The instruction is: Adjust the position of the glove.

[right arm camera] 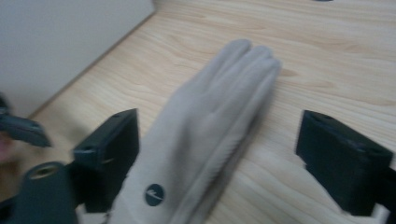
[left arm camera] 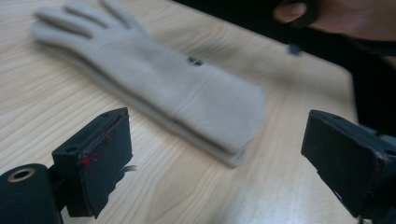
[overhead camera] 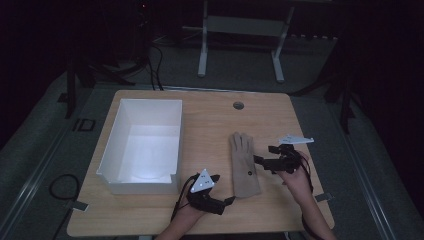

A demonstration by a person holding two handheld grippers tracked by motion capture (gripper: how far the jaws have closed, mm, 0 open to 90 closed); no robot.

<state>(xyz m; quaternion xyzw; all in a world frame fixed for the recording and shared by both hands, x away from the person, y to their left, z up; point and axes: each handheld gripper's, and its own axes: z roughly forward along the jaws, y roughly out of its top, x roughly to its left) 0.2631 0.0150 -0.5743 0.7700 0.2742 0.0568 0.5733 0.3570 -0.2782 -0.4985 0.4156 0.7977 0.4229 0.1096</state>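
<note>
1. A beige glove (overhead camera: 244, 165) lies flat on the wooden table (overhead camera: 210, 120), fingers pointing away from the person and cuff toward the near edge. It sits just right of the white box (overhead camera: 142, 145), a strip of bare wood between them. In the left gripper view the cuff looks doubled, so I take it for a pair stacked one on the other, though I cannot be sure.

2. The box stands open-topped on the left half of the table. My guess is that the glove is meant to go into it, which would explain why the two are laid side by side.

3. The right gripper (overhead camera: 261, 161) reaches in from the right, level with the tabletop, its tips at the glove's right edge near the middle. Its jaws are spread wide; in the right gripper view the glove (right arm camera: 210, 130) runs up between them, and the pads do not press on it.

4. The left gripper (overhead camera: 226, 200) rests low at the near edge, pointing right toward the cuff and just short of it. Its jaws are also wide, with only bare wood between them, the cuff (left arm camera: 224, 116) just ahead.

5. Both forearms come in from the near side, wrists low; neither gripper holds anything.
</note>
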